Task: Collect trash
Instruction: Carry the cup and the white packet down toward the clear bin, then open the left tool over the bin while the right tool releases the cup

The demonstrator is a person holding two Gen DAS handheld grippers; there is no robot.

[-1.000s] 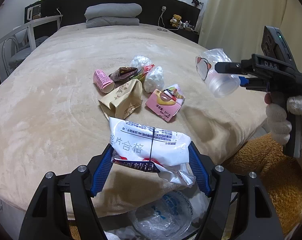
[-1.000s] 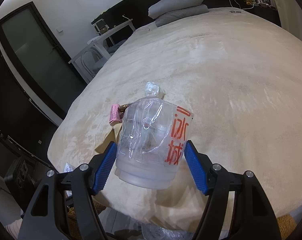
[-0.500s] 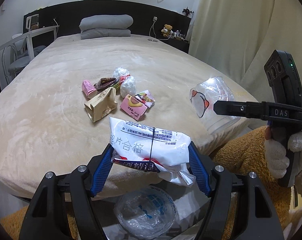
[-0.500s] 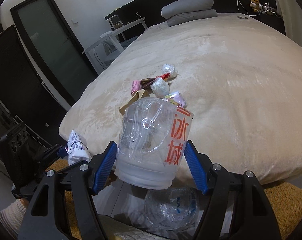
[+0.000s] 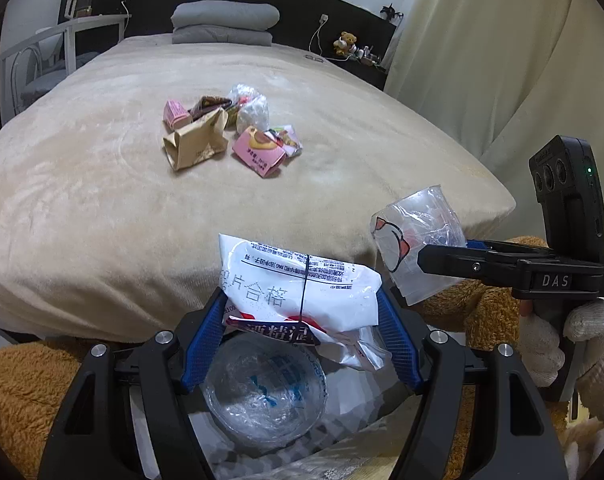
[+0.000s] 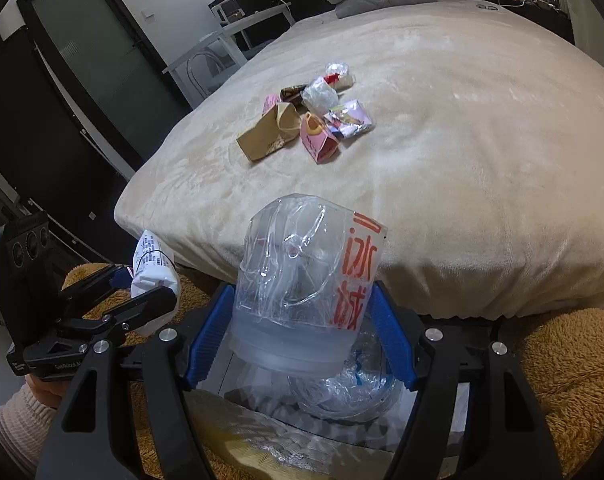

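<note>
My left gripper (image 5: 302,312) is shut on a white wet-wipe packet (image 5: 298,292) and holds it off the foot of the bed, above an open container holding a clear plastic bowl (image 5: 262,396). My right gripper (image 6: 302,316) is shut on a crumpled clear plastic cup (image 6: 306,288) with red lettering, also above that bowl (image 6: 342,392). The cup (image 5: 418,240) shows at the right of the left wrist view. A pile of trash stays on the bed: a brown paper bag (image 5: 196,144), a pink carton (image 5: 258,152), a small pink box (image 5: 174,114) and wrappers (image 5: 254,110).
The beige bed (image 5: 102,200) fills the middle of both views. A brown fuzzy rug (image 5: 18,392) lies on the floor around the container. A white chair (image 5: 42,56) stands at the bed's left, a curtain (image 5: 502,60) at the right, pillows (image 5: 224,24) at the head.
Both grippers have drawn back from the bed and dropped lower, each keeping its item. The container with the clear bowl has come into fuller view beneath them.
</note>
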